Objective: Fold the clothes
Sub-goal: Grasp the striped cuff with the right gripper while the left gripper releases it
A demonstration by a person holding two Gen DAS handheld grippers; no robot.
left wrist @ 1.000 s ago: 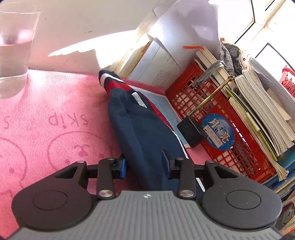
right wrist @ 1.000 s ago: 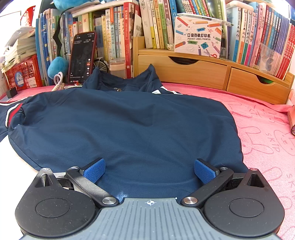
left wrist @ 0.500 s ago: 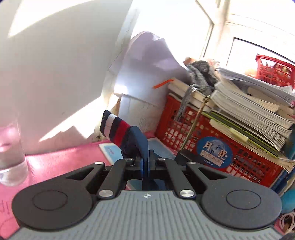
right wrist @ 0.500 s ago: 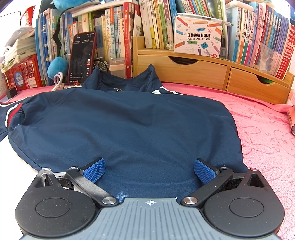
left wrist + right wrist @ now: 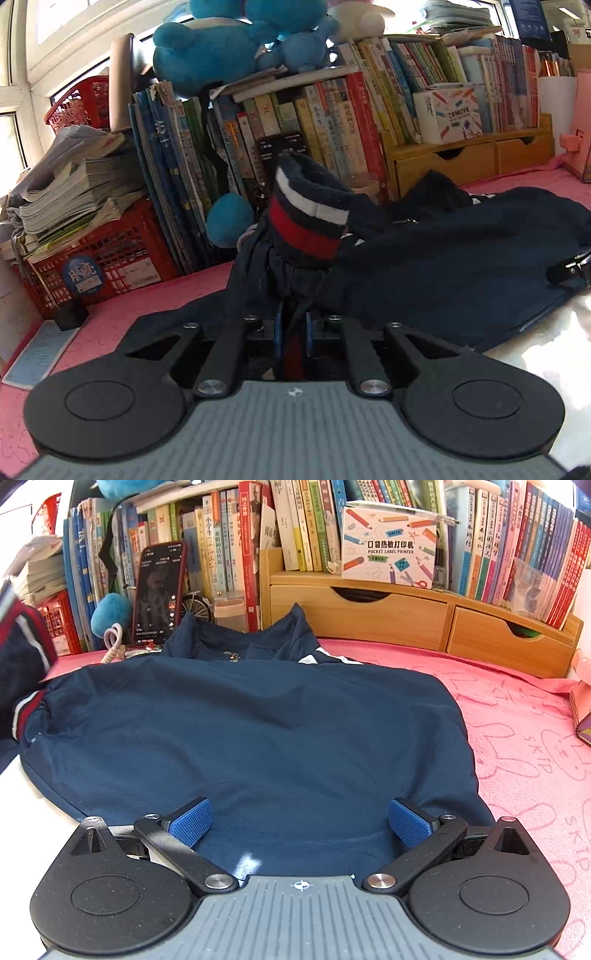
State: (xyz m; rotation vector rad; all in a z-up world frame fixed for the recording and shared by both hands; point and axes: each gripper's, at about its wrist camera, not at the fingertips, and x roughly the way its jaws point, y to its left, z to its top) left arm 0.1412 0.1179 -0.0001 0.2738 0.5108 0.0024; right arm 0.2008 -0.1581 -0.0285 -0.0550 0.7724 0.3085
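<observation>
Navy jacket lies flat on the pink mat, collar toward the bookshelf, long axis running away from the right gripper, whose jaws stand wide and empty over the hem. Left gripper is clamped on the sleeve, cuff pointing up; jacket body lies to its right, so likely the sleeve folds across that way.

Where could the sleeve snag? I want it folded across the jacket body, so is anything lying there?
Nothing visible: the left gripper holds the sleeve, and the jacket body lies bare.
</observation>
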